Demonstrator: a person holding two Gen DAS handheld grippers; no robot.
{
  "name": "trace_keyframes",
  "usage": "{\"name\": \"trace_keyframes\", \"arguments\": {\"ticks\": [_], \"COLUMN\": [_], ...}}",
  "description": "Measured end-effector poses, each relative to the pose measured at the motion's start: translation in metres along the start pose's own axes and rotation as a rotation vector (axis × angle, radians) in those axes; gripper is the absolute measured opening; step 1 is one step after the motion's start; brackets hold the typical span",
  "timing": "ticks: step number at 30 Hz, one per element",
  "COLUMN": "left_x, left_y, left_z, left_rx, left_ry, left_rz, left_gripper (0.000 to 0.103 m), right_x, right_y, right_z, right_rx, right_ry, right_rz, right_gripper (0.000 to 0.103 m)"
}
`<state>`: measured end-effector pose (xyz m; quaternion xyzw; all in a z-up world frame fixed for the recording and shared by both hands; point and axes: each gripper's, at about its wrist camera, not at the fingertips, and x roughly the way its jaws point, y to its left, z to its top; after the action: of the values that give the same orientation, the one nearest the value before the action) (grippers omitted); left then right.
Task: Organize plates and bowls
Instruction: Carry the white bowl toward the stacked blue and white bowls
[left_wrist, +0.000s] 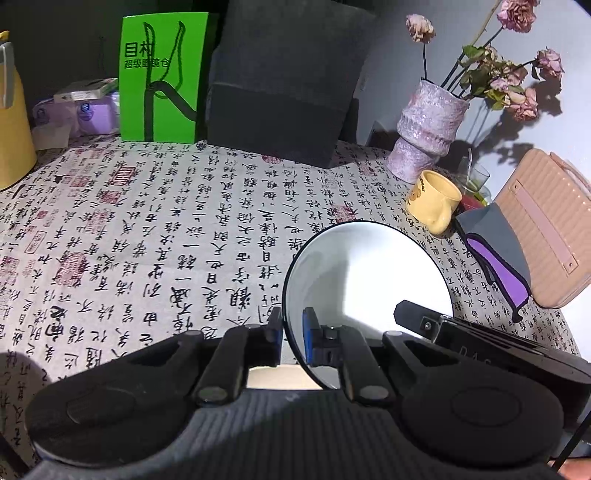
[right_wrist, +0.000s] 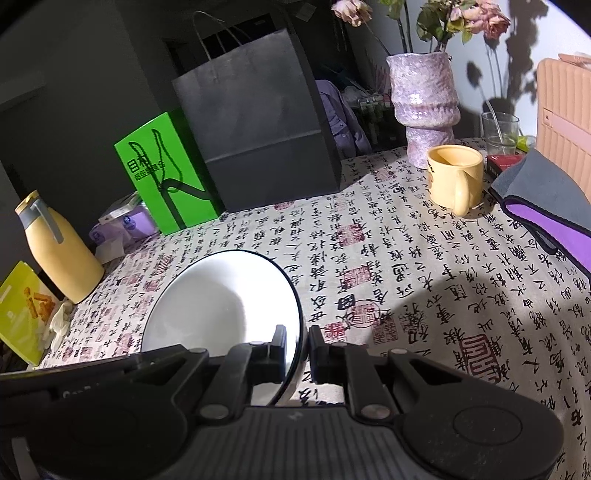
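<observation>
A white plate with a thin black rim (left_wrist: 369, 277) hangs tilted over the calligraphy-print tablecloth (left_wrist: 166, 229), carried between both grippers. My left gripper (left_wrist: 291, 325) is shut on the plate's left rim, blue pad on the inner side. At the plate's right edge, the black tip of my right gripper (left_wrist: 410, 314) reaches in. In the right wrist view the same plate (right_wrist: 221, 302) lies to the left, with my right gripper (right_wrist: 303, 343) shut on its right rim. The left gripper's black body (right_wrist: 147, 360) shows at the plate's lower left.
A yellow mug (left_wrist: 436, 201) stands just beyond the plate, with a purple vase of dried flowers (left_wrist: 428, 125) and a glass (right_wrist: 500, 129) behind. A grey-purple pouch (left_wrist: 495, 251) and pink case (left_wrist: 546, 229) lie right. Green bag (left_wrist: 162, 77), black bag (left_wrist: 284, 85), yellow flask (right_wrist: 62, 251) line the back and left.
</observation>
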<state>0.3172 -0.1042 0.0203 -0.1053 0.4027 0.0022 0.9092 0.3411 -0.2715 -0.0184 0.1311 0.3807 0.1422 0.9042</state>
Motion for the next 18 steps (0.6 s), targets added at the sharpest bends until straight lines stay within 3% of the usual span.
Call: {"name": "trace_keyframes", "arguments": {"ticks": [18], "left_x": [-0.045], "left_y": [0.037], "left_z": [-0.015], "left_rx": [-0.047], "left_ry": [-0.049], "left_rz": [0.019], "left_gripper": [0.011], "right_x": [-0.021], "right_y": [0.048], "right_z": [-0.014], "right_rx": [-0.056], "right_ry": [-0.016], "right_rz": [0.032], "right_gripper": [0.011]}}
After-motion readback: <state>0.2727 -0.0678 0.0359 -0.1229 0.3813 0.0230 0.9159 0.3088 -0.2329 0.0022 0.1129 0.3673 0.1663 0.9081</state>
